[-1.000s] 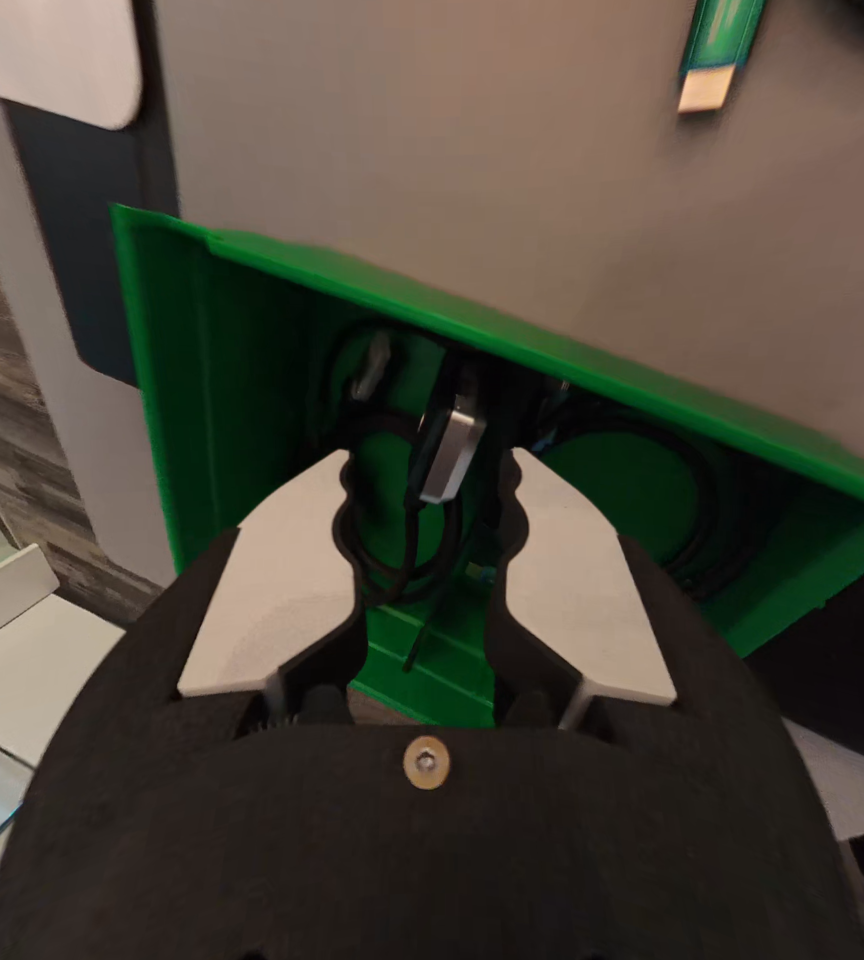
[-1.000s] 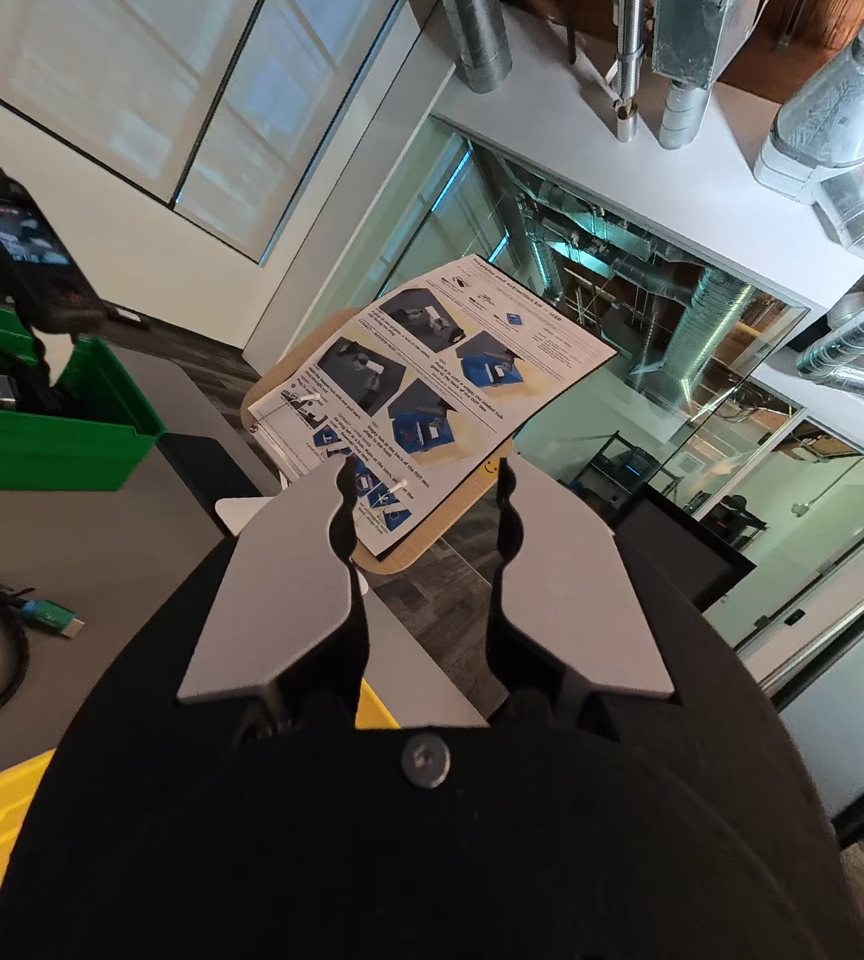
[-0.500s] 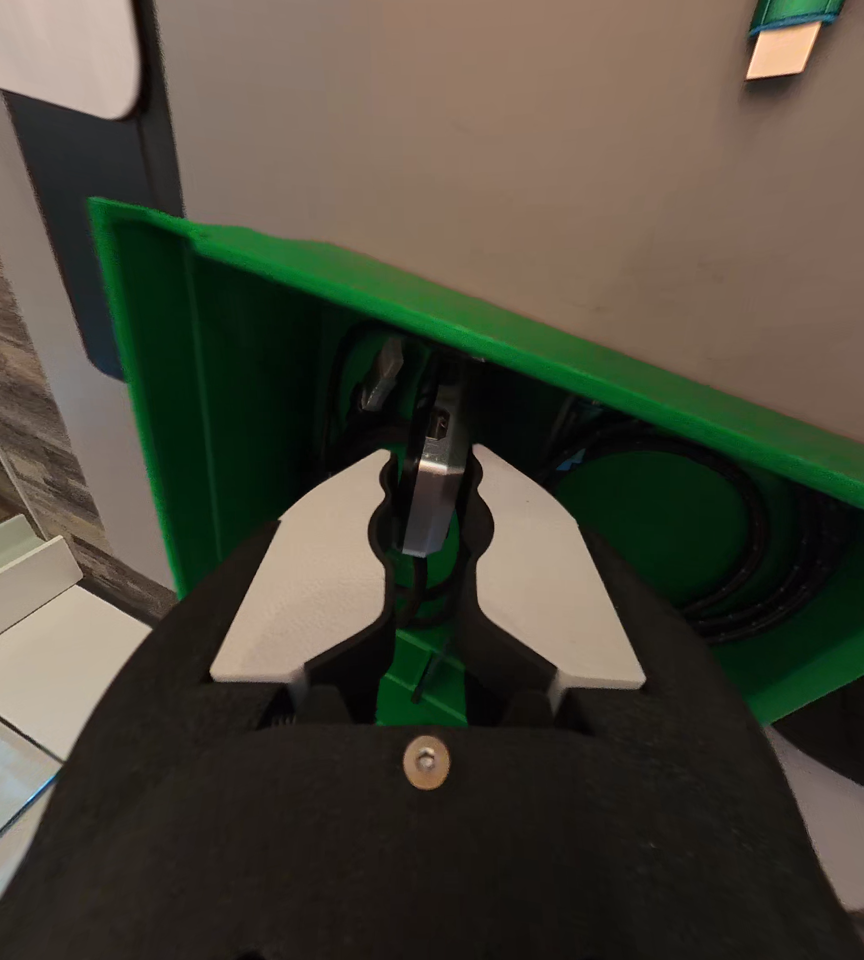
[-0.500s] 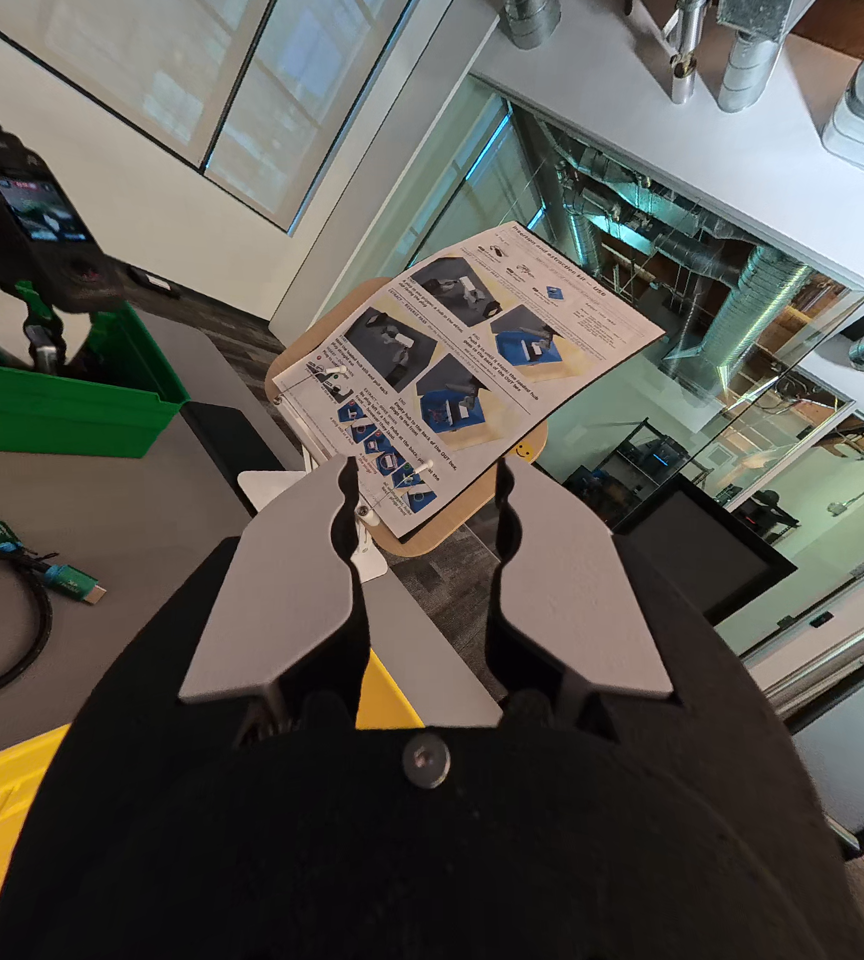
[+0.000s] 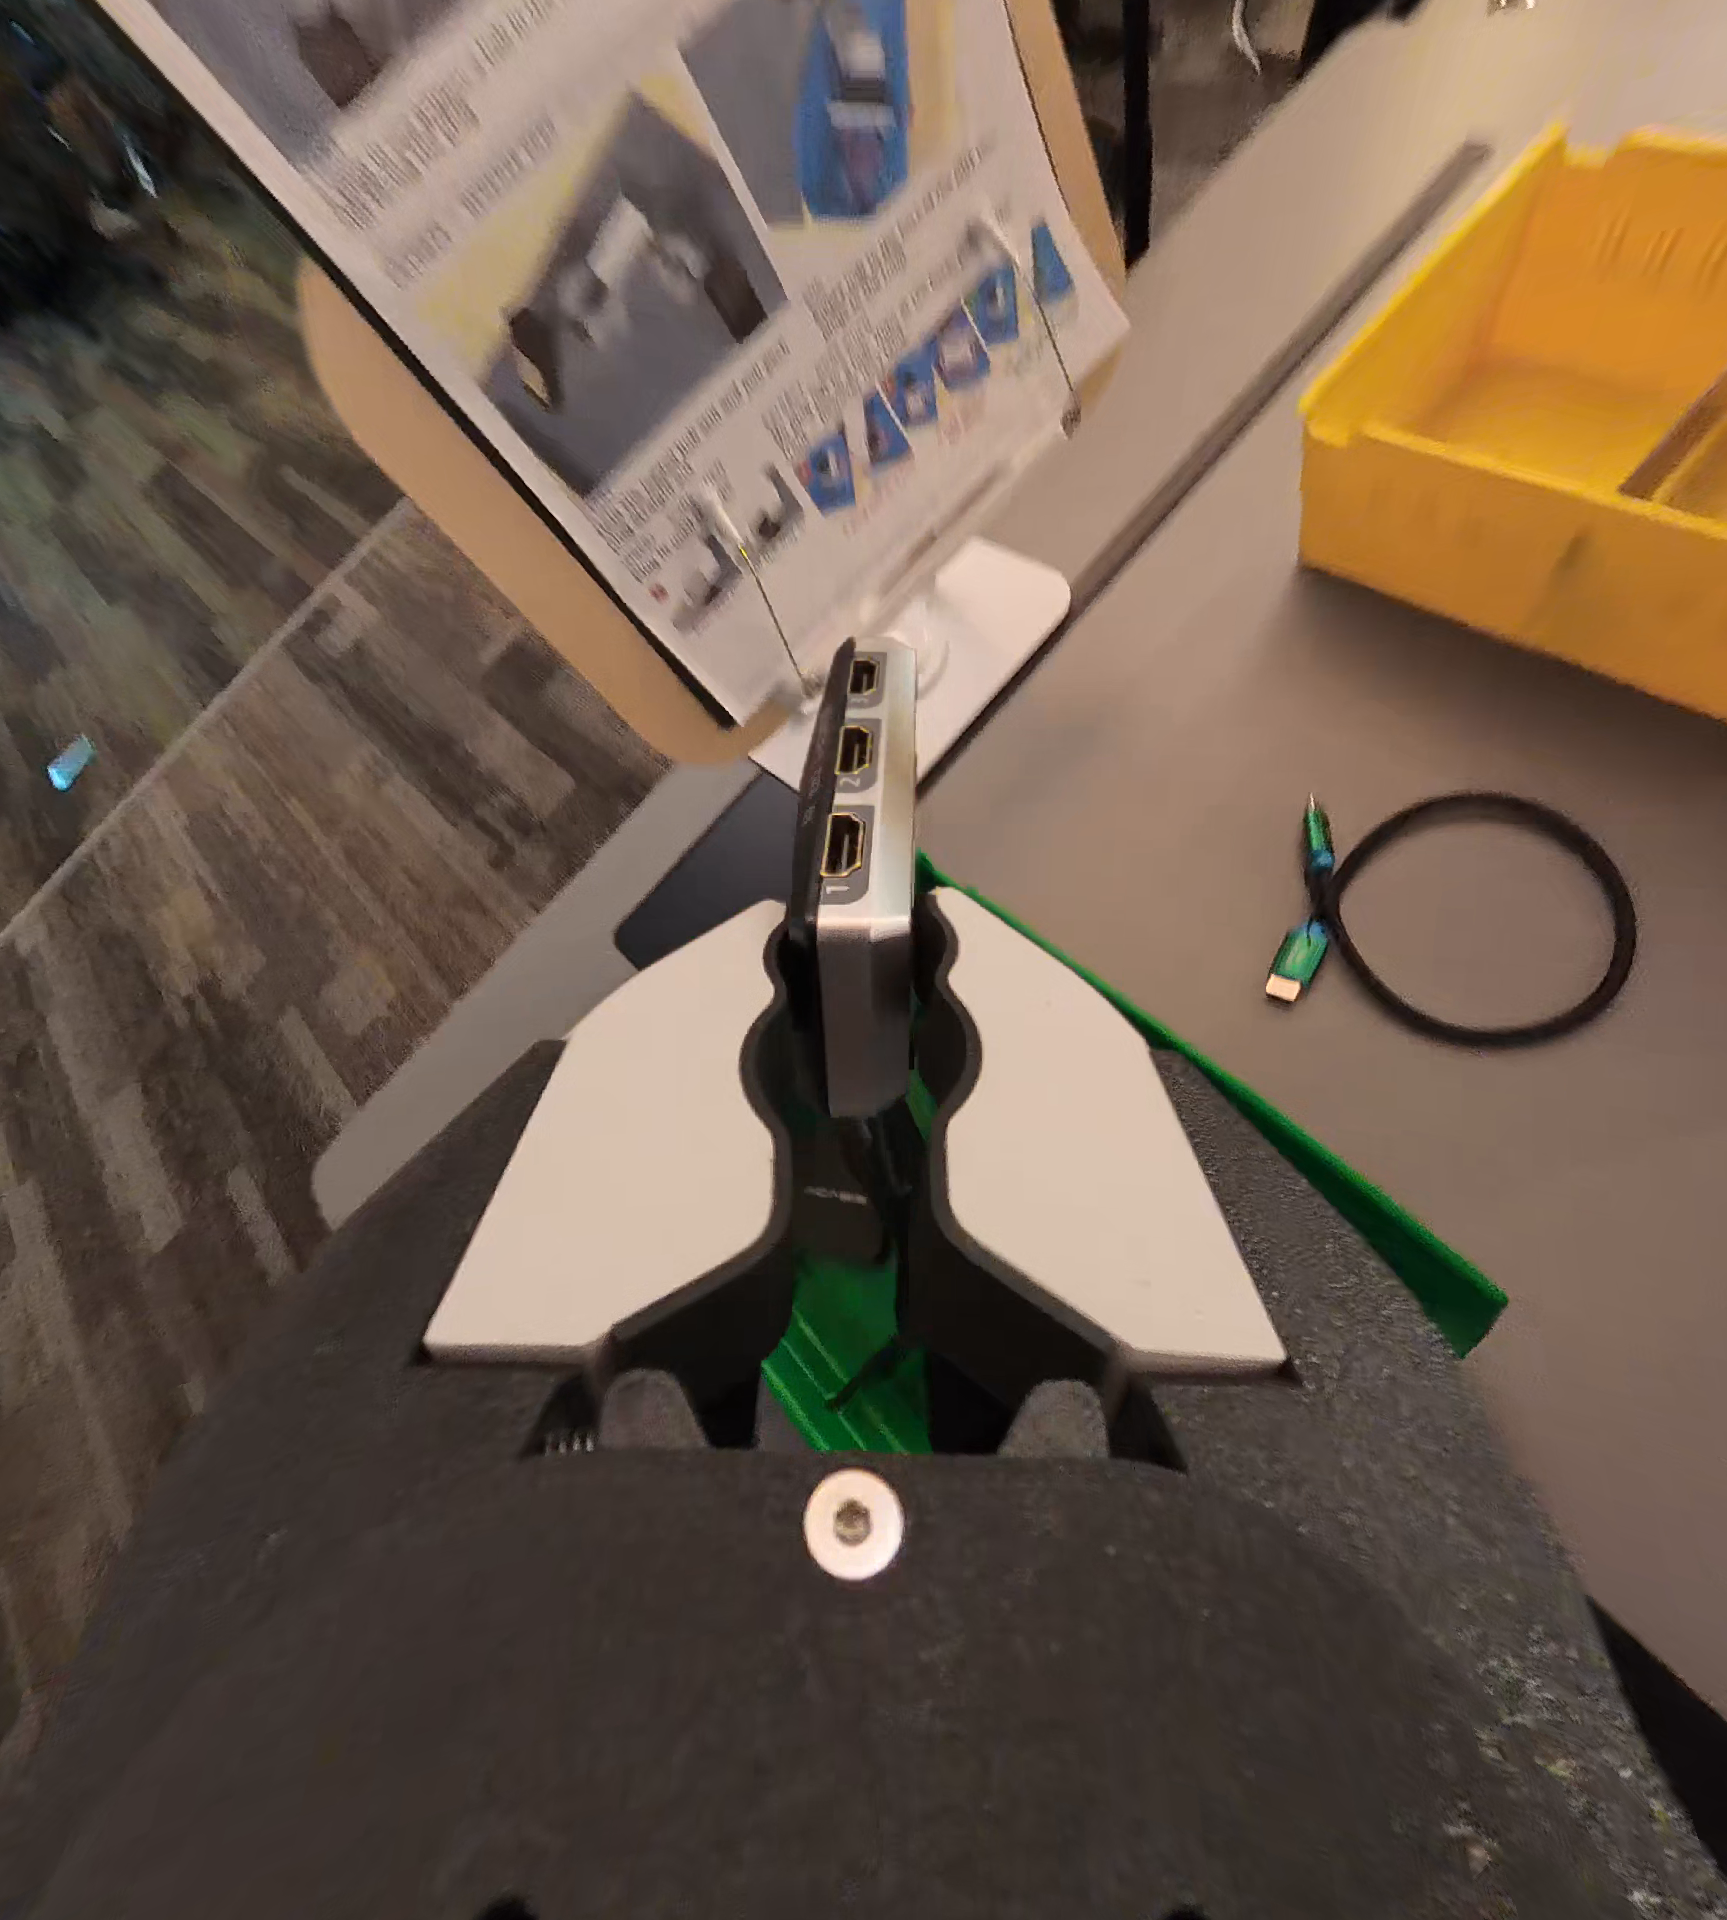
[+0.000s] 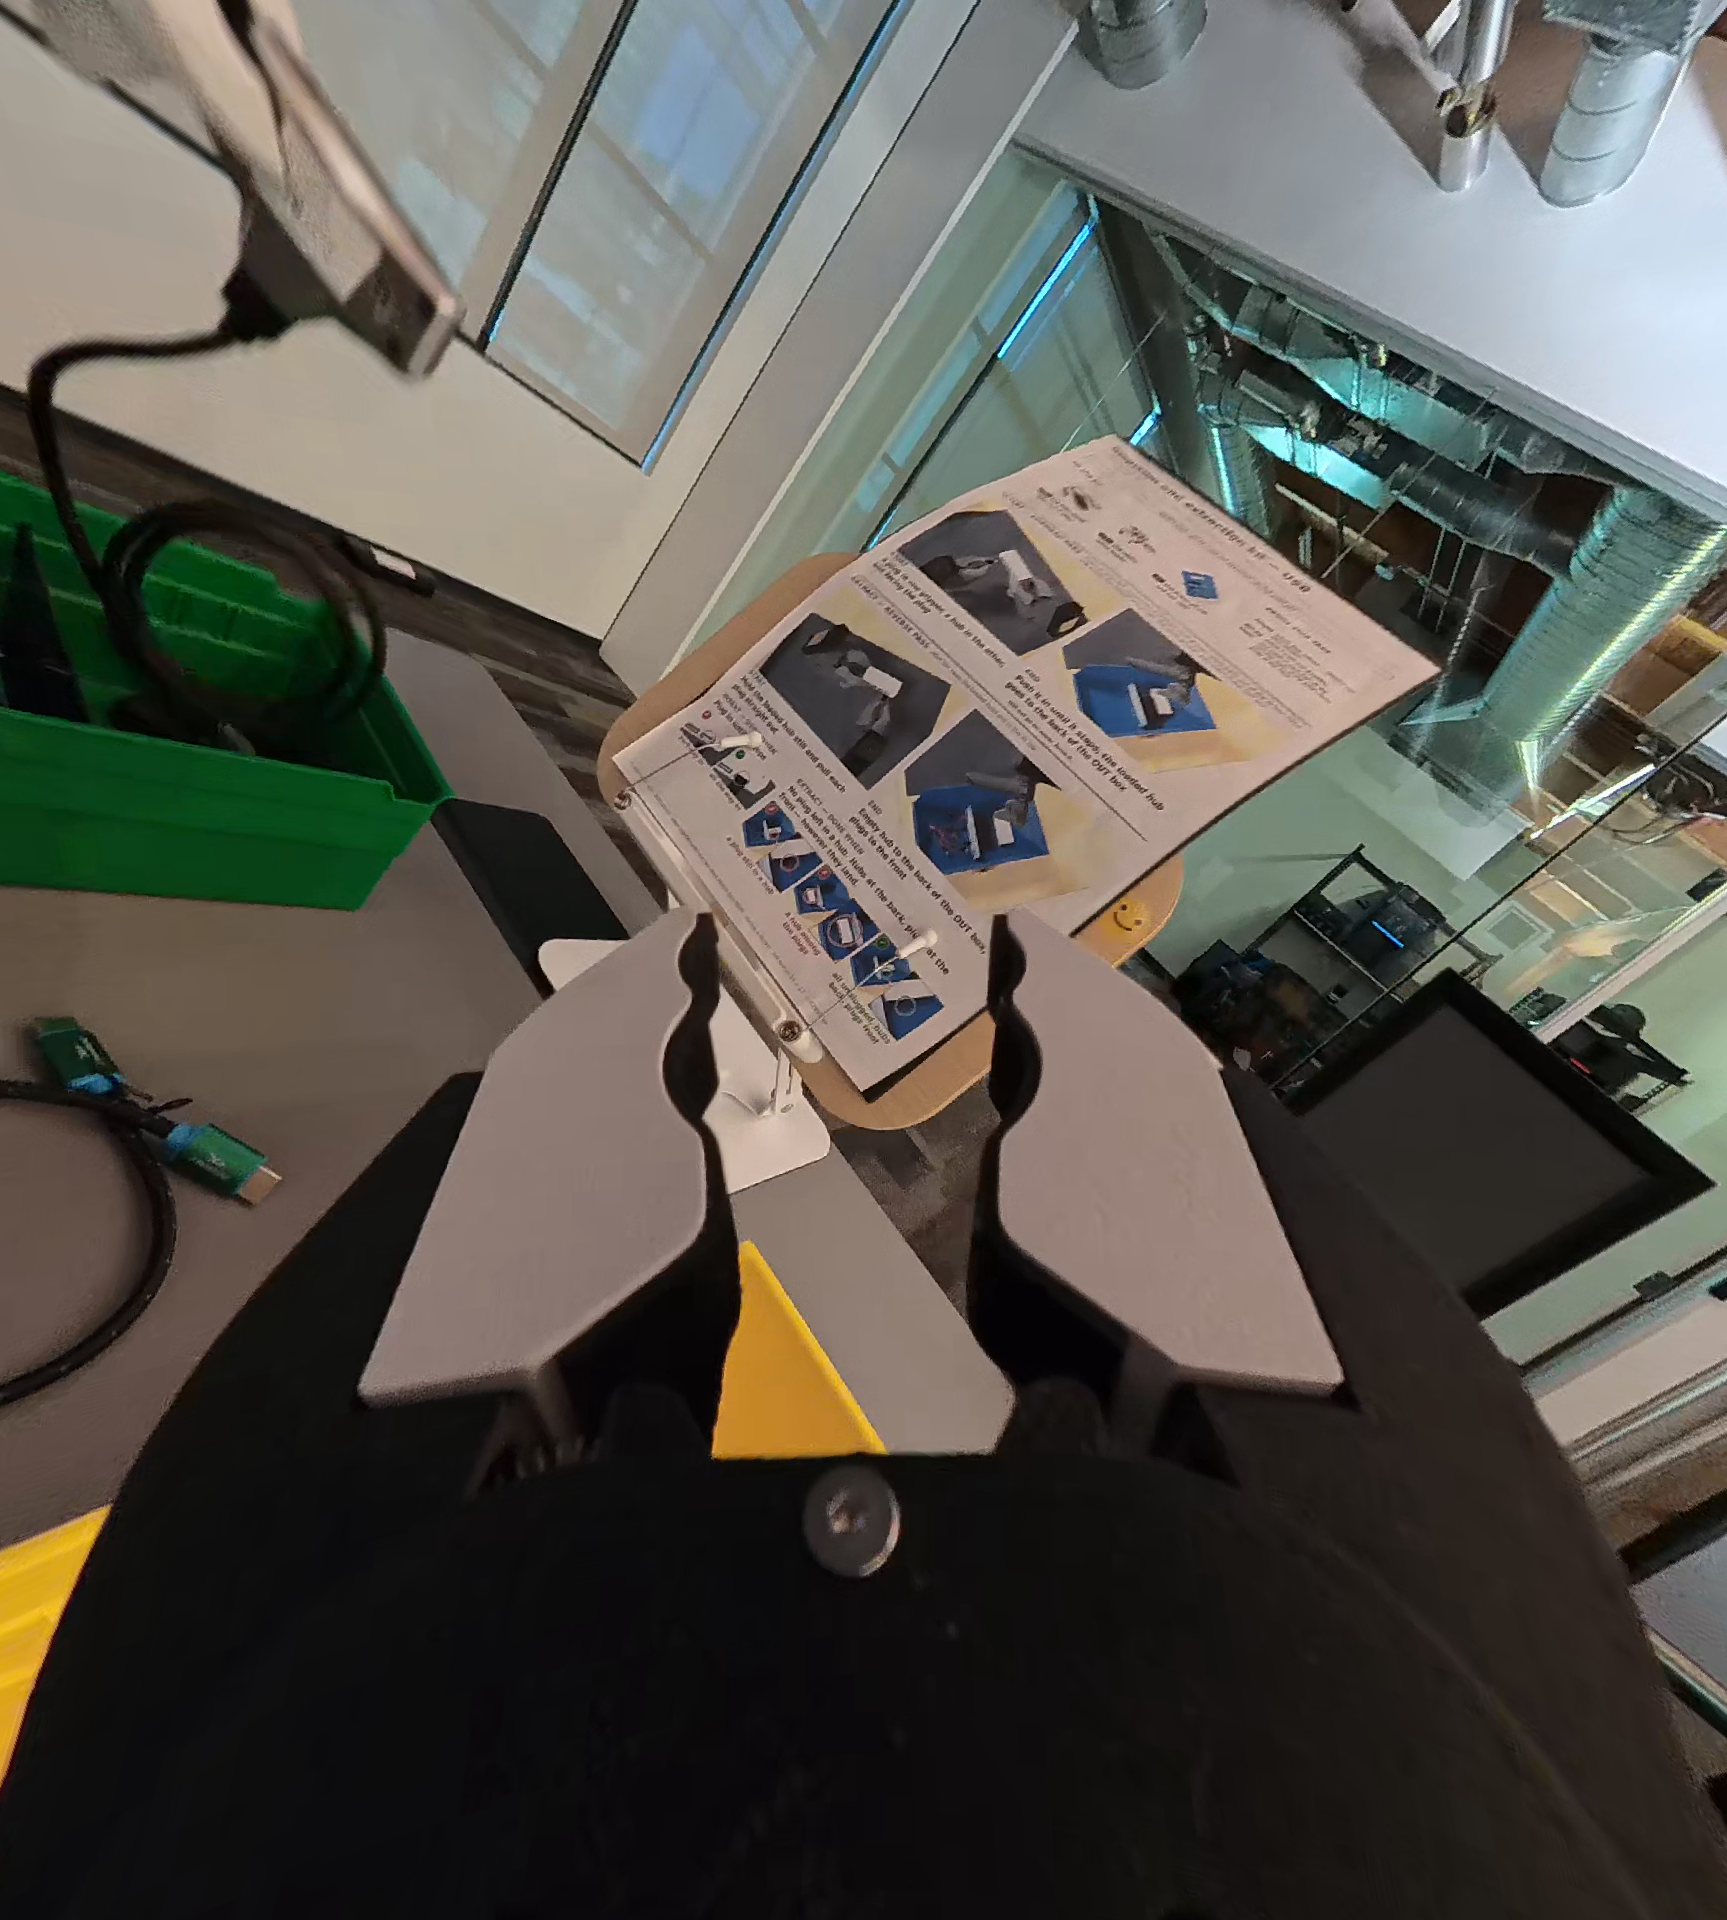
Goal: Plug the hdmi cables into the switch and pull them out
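My left gripper is shut on a silver HDMI switch, held on edge in the air with its three ports facing me and its black lead hanging down between the jaws. The switch also shows in the right wrist view at top left, its black lead trailing into the green bin. A coiled black HDMI cable with green plugs lies on the grey table; it also shows in the right wrist view. My right gripper is open and empty, raised above the table.
A yellow bin stands on the table to the right. An instruction sheet on a wooden board with a white stand stands at the table's far edge. The green bin's rim lies just under my left gripper. Some 35 cm of space lies between my two pairs of fingers.
My left gripper closed on the switch inside the green bin and lifted it out, swinging up to face the instruction board. The right gripper stayed open and shifted slightly.
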A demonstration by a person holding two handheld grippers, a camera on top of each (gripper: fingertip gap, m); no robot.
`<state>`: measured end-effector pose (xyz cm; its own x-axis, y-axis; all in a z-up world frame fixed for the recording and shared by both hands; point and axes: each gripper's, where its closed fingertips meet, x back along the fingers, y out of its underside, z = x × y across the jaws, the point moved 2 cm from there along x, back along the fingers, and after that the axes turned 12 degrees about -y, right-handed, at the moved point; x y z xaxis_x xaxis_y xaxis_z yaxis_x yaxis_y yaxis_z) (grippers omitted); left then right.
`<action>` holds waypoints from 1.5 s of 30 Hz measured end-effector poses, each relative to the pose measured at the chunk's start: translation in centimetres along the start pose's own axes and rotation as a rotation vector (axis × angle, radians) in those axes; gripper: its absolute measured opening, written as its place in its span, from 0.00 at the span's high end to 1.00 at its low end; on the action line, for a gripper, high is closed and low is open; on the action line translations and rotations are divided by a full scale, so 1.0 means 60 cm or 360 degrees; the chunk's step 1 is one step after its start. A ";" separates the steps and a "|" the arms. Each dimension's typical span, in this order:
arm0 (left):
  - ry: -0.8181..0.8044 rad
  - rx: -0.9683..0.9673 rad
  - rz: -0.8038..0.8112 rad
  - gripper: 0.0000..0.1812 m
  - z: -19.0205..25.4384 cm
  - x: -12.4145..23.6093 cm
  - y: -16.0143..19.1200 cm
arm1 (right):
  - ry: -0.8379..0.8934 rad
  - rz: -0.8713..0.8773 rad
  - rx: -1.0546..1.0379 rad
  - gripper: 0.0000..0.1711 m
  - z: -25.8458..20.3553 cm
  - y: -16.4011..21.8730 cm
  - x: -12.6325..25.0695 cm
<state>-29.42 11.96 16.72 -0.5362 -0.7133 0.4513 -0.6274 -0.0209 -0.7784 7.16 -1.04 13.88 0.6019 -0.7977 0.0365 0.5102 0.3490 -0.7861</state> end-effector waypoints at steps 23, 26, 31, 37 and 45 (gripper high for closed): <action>0.0214 -0.0392 0.0564 0.89 0.180 0.107 -0.232 | -0.0335 0.0055 0.0022 0.70 -0.094 -0.025 -0.067; 0.0351 -0.0468 0.0591 0.89 0.251 0.080 -0.216 | -0.0388 0.0163 -0.0022 0.70 -0.105 -0.048 -0.063; 0.0447 -0.0556 0.0630 0.89 0.325 0.046 -0.183 | -0.0489 0.0381 -0.0100 0.70 -0.123 -0.092 -0.052; 0.0471 -0.0736 0.0686 0.89 0.393 0.029 -0.146 | -0.0602 0.0378 0.0030 0.69 -0.164 -0.109 -0.059; 0.0461 -0.0791 0.0692 0.89 0.434 0.011 -0.116 | -0.0909 0.0223 0.0194 0.87 -0.214 -0.083 -0.067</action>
<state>-10.74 -6.61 11.07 -0.8810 -0.3685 0.2969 -0.4687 0.5930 -0.6547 -5.68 -5.90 9.71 0.8863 -0.3611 0.2899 0.4484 0.5127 -0.7322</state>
